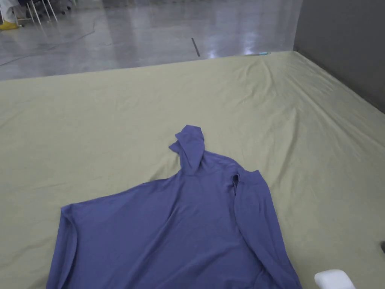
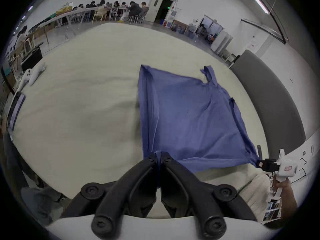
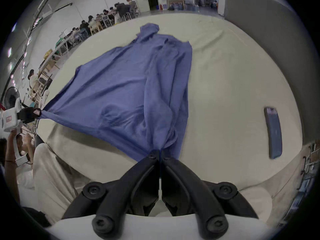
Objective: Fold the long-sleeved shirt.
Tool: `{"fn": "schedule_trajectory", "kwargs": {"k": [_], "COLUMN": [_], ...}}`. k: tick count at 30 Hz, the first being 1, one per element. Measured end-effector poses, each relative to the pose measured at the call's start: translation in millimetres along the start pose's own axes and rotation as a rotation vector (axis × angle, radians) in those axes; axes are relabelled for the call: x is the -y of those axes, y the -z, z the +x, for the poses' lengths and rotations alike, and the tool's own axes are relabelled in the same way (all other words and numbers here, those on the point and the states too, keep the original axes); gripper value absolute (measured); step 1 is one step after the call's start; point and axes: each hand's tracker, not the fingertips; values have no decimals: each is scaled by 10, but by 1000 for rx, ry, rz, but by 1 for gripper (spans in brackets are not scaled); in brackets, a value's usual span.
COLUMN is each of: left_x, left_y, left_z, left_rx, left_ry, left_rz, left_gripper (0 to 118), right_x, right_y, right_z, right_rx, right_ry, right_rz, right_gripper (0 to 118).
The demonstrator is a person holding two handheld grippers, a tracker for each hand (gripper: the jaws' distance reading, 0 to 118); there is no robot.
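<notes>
A blue long-sleeved hooded shirt [image 1: 180, 222] lies on the olive sheet [image 1: 112, 124], hood pointing away from me and the right sleeve folded along its body. My left gripper [image 2: 159, 154] is shut on the shirt's [image 2: 187, 115] near hem corner. My right gripper [image 3: 159, 152] is shut on the other hem corner of the shirt [image 3: 131, 91], where the cloth bunches. Each gripper also appears far off in the other's view: the right gripper [image 2: 258, 163] and the left gripper [image 3: 39, 113], with the hem stretched taut between them. A white part of the right gripper's body [image 1: 332, 279] pokes into the head view's bottom edge.
A dark phone [image 3: 273, 133] lies on the sheet to the right of the shirt. A grey padded wall [image 1: 338, 45] borders the right side. A white controller [image 2: 28, 75] rests at the sheet's far left. People sit at tables [image 2: 107, 10] beyond the shiny floor [image 1: 150, 34].
</notes>
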Motion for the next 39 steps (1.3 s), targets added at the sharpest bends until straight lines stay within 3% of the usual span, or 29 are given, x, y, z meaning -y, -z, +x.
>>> {"fn": "schedule_trajectory", "kwargs": {"k": [9,25,26,27,28,29,30,31,33,37,39], "left_x": [196,30,1,-26,-65,-118,-151,-152,-195,-355,-483], "left_y": [461,911,913,877,795,711,640,489,408,98,200], "left_z": [-36,-271,-299,-317,-315,-304,-250,-200,-25,526,442], "left_rx": [-75,-126,-123,-121,-72,2,28,-45,22,97,120], "left_ry": [23,-46,-53,-65,-104,-143,-146,-111,-104,-96,-96], "left_rz": [-129,-285,-288,-288,-253,-221,-213,-149,-85,-34,-46], "left_gripper": [0,1,14,50,97,118,118,118,118,118,118], "right_x": [27,-57,-59,-73,-91,-113,-166,-220,-373,-760,-832], "right_y": [394,632,635,618,584,508,409,293,-57,-414,-440], "right_z": [28,112,127,156,192,226,263,282,287,211,106], "right_rx": [80,55,50,42,13,-18,-69,-89,-88,-60,-50], "right_ry": [44,105,110,125,154,184,218,248,270,220,222], "right_rz": [-143,-222,-221,-221,-220,-230,-242,-238,-112,28,103], "right_gripper": [3,3,11,17,29,68,105,118,115,118,118]}}
